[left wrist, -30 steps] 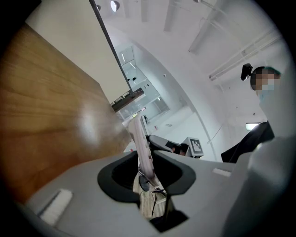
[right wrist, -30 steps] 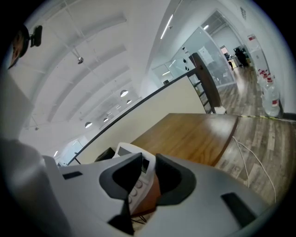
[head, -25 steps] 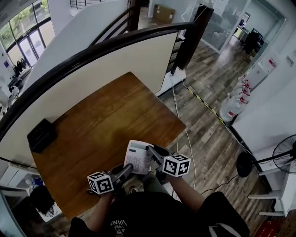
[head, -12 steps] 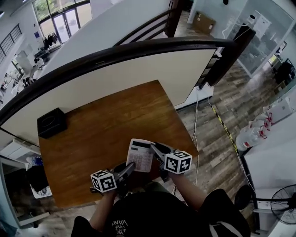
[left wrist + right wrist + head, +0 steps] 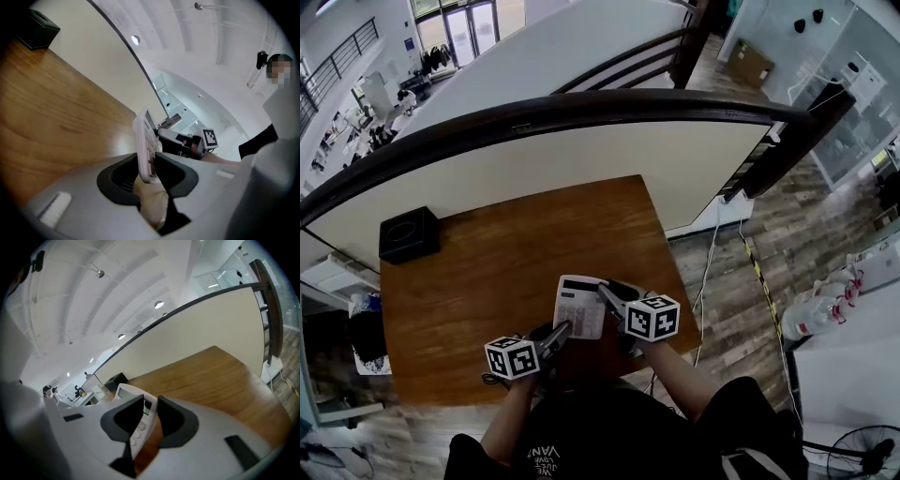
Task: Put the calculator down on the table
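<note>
Head view: calculator [image 5: 577,302] pinched in left tongs [image 5: 562,330], right tongs [image 5: 603,290]; wooden table [image 5: 487,267], dark railing [image 5: 581,106].

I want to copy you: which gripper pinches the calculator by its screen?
The right gripper, beside the screen; the left gripper pinches the calculator at its bottom.

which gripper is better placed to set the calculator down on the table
Right, marginally: the right gripper clamps the calculator mid-side, the left gripper only its near corner. Both hold it over the table.
</note>
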The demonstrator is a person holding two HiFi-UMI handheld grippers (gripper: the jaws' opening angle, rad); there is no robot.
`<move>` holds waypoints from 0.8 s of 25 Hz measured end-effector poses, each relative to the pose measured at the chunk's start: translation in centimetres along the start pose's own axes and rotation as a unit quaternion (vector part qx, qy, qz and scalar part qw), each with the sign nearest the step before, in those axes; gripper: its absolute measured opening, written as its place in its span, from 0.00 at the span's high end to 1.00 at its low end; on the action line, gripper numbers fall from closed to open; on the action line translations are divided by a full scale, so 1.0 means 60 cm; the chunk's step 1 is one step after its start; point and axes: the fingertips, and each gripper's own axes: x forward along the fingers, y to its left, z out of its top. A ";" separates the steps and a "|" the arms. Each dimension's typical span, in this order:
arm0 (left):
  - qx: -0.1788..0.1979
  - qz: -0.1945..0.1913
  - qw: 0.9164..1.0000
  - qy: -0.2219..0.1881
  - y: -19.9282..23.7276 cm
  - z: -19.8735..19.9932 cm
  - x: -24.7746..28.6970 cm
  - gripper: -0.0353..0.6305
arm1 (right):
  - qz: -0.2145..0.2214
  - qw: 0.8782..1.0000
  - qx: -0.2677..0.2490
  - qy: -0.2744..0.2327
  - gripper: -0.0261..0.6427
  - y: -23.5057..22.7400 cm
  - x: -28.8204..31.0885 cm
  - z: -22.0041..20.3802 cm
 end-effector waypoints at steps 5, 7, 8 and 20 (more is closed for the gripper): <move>-0.009 0.028 1.000 -0.008 0.023 0.023 0.033 0.79 | 0.016 1.000 -0.013 0.021 0.86 -0.029 0.044 0.022; -0.005 0.041 0.999 -0.011 0.032 0.034 0.045 0.78 | 0.024 0.999 -0.021 0.028 0.86 -0.040 0.061 0.032; -0.002 0.050 0.999 -0.011 0.037 0.039 0.050 0.78 | 0.028 0.999 -0.025 0.031 0.86 -0.044 0.070 0.036; 0.034 0.130 0.991 -0.007 0.108 0.111 0.117 0.76 | 0.050 0.998 -0.023 0.043 0.86 -0.106 0.173 0.086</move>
